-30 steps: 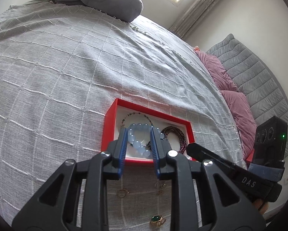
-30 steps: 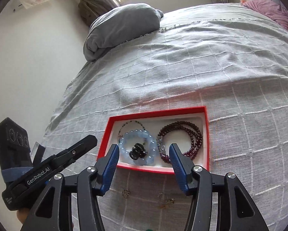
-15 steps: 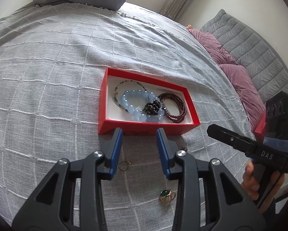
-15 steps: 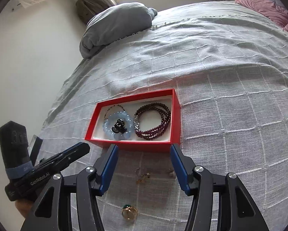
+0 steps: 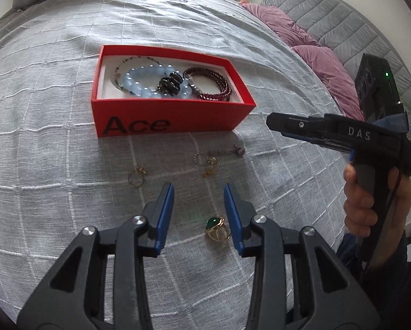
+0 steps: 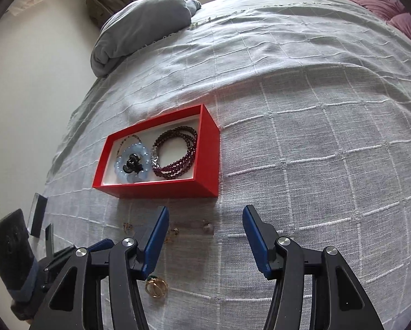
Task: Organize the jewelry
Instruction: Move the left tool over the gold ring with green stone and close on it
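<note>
Lettering "Ace" marks red box (image 5: 161,122); right gripper (image 5: 271,122) reads "DAS", jaws apparently apart; left gripper (image 5: 198,191) jaws part-open, empty.

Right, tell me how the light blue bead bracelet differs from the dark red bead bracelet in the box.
The light blue bead bracelet is one loop of large, pale, translucent beads; the dark red bead bracelet is several loops of much smaller, dark beads. The blue one carries a cluster of black beads, the red one a small silvery piece. The blue one lies mid-box, the red one at the right end in the left wrist view. Both lie flat in the red box, side by side.
</note>
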### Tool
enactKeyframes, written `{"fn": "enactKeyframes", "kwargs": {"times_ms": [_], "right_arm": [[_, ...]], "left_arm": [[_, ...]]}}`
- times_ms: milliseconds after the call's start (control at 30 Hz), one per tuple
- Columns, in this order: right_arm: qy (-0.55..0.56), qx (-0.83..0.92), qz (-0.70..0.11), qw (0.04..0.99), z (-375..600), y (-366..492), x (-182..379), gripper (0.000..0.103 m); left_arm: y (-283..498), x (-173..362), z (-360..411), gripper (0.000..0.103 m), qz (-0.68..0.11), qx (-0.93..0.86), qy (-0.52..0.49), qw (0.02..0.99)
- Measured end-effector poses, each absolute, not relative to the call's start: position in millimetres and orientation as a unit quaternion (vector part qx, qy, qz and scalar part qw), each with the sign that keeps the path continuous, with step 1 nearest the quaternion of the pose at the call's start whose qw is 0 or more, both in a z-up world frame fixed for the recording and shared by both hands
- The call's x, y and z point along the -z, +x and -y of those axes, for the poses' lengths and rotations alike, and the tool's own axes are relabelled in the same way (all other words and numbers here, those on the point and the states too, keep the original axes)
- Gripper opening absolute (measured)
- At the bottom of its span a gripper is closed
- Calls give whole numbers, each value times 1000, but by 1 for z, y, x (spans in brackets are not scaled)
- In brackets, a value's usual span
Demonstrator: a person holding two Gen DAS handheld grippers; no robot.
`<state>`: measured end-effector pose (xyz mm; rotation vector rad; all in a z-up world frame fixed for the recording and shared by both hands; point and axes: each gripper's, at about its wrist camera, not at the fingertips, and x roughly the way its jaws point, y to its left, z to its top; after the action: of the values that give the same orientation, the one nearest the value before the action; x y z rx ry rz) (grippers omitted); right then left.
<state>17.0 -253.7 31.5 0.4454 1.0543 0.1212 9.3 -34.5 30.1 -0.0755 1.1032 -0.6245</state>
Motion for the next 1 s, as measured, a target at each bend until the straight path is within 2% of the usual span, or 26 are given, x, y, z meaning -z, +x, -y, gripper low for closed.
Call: {"fn": "enactKeyframes", "kwargs": {"times_ms": [267, 367, 433, 633, 700, 733, 1000], "right_arm": [[212, -57, -513, 830, 253, 19, -25, 57], [210, -57, -514, 830, 253, 18, -25, 57], [210, -57, -515, 829, 254, 19, -25, 57], [206, -57, -521, 826, 251, 19, -22, 57], [204, -56, -523, 826, 250, 19, -21, 57], [203, -56, -524, 825, 249, 19, -21, 57], [194, -58, -529, 824, 246, 20, -18, 57]], "left_arm": [[-10, -18, 60, 43, -535, 318, 38, 782], [-17, -15, 67, 52, -538, 329, 57, 774], [-21, -13, 72, 55, -539, 332, 70, 771], [-25, -3, 78, 55, -545, 315, 93, 771], [-27, -3, 79, 49, -539, 314, 96, 776], [-28, -4, 79, 33, -536, 311, 100, 778], [-25, -6, 68, 32, -534, 298, 90, 786]]}}
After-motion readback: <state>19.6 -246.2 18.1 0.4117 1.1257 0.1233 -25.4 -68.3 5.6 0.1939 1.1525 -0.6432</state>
